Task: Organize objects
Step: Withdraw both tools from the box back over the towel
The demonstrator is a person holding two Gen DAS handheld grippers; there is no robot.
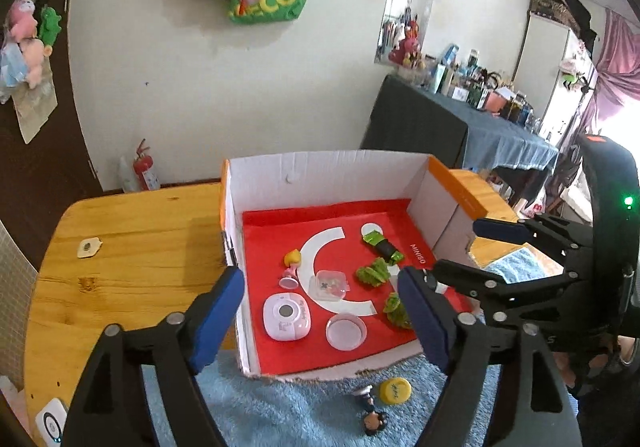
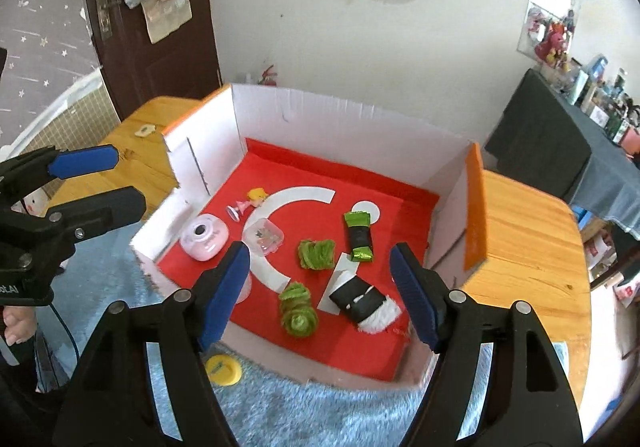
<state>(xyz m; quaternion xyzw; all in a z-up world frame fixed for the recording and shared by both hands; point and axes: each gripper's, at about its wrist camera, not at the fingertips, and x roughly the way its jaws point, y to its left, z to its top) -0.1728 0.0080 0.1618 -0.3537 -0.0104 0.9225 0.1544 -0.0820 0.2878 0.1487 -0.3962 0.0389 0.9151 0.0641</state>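
Both claws hang with jaws apart and nothing between them — left claw [image 1: 320,311], right claw [image 2: 320,287] — above the red-lined box [image 2: 320,115] on the tabletop [image 1: 120,247], where the pink camera [image 1: 287,317] and green wrappers [image 2: 316,253] lie.

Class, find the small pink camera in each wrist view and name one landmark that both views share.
Left wrist view: the pink camera lies lower centre, in the box's near left corner.
Right wrist view: pink camera sits left of centre, against the box's left wall.
Shared landmark: the clear square case beside it, on the white arc.
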